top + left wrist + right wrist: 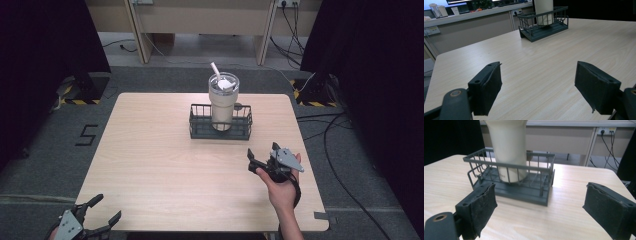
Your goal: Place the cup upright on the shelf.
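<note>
A tall cream plastic tumbler with a clear lid and white straw stands upright inside a dark grey wire basket at the far middle of the pale wooden worktop. The right claw, jaws spread and empty, sits near the basket; the left claw, likewise spread, hangs at the near-left corner.

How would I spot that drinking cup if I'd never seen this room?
Look at the wooden table, toward its far edge, where a dark wire basket sits. Standing upright inside is the cup: tall, cream-coloured, with a clear lid and a white straw.
</note>
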Tool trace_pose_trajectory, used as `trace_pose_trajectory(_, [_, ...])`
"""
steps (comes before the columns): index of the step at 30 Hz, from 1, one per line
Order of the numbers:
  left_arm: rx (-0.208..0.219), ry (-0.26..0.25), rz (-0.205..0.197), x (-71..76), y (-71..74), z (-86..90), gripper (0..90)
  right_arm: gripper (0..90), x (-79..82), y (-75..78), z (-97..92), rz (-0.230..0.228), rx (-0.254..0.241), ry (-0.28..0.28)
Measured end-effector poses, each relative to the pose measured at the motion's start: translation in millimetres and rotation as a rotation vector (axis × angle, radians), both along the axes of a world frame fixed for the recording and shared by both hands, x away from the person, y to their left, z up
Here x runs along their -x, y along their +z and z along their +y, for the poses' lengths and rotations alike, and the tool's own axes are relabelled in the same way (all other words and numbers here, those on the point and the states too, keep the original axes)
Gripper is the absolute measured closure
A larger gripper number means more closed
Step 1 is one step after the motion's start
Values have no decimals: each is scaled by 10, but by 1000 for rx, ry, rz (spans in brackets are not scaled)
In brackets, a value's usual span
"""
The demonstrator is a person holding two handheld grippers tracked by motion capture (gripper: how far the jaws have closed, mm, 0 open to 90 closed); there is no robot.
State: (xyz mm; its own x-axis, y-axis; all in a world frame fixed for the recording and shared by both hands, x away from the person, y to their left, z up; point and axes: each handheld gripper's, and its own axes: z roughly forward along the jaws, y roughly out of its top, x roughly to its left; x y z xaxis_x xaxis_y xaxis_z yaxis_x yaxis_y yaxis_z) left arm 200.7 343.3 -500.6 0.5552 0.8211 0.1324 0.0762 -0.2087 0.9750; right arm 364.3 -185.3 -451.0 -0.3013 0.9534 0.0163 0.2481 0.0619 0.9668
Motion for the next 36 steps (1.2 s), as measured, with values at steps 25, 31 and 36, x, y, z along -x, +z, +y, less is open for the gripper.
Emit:
trace_pose_trajectory(25, [0,3,2,-1,-3,-6,209,131,367,-179,-340,36,16,-62])
trace_pose_trajectory(31, [2,4,2,-2,-5,-5,209,140,425,-241,-436,45,18,-85])
trace_pose_trajectory(36, [0,4,2,-2,-5,-7,209,142,490,-310,-538,55,18,-113])
